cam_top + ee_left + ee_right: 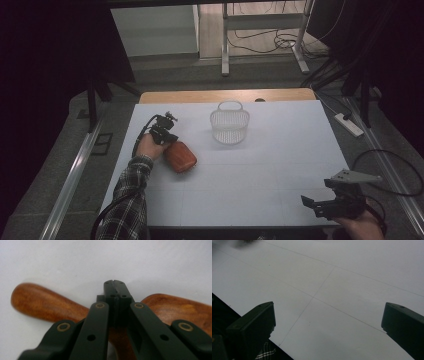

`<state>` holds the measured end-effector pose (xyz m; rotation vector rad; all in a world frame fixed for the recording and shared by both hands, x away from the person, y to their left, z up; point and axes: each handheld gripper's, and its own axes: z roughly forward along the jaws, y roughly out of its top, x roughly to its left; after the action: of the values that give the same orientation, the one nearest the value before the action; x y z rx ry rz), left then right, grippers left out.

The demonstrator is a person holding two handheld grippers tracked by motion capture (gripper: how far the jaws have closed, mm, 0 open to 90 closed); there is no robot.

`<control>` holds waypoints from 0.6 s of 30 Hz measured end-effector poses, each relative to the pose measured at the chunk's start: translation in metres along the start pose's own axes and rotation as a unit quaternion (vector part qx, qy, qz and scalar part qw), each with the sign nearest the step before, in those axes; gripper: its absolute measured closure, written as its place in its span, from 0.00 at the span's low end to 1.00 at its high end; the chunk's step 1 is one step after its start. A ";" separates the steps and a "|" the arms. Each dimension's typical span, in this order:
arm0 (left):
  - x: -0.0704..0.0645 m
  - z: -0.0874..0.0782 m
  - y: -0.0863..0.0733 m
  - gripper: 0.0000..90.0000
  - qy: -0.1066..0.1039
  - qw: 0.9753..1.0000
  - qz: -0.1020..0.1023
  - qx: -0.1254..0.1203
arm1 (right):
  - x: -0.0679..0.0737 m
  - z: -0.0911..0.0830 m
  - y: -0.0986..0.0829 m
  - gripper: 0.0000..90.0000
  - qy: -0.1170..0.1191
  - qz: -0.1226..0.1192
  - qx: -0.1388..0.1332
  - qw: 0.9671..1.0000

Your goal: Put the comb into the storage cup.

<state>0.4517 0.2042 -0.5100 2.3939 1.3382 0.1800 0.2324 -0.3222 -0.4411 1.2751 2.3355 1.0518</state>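
The wooden piece (180, 156) lay on the counter (260, 170) at about eight o'clock from the basket (229, 124), not yet lifted. Your left gripper (115, 284) sat over it, jaws closed, apparently empty. Your right gripper (320, 204) waited, jaws wide apart.

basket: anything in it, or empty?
Empty, as far as shows. The basket stands upright with only its white mesh visible inside; the wooden piece lies apart.

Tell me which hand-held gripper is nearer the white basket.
Left. The left hand-held gripper sits at the brown wooden object, just left of the white basket; the right hand-held gripper is at the table's near right corner.
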 end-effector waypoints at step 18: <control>0.009 -0.008 -0.028 0.99 0.004 1.000 -0.014 -0.002 | 0.001 0.000 0.001 0.00 -0.001 -0.001 0.001 1.000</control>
<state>0.4316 0.2269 -0.5142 2.3726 1.3740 0.1851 0.2327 -0.3213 -0.4409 1.2723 2.3371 1.0481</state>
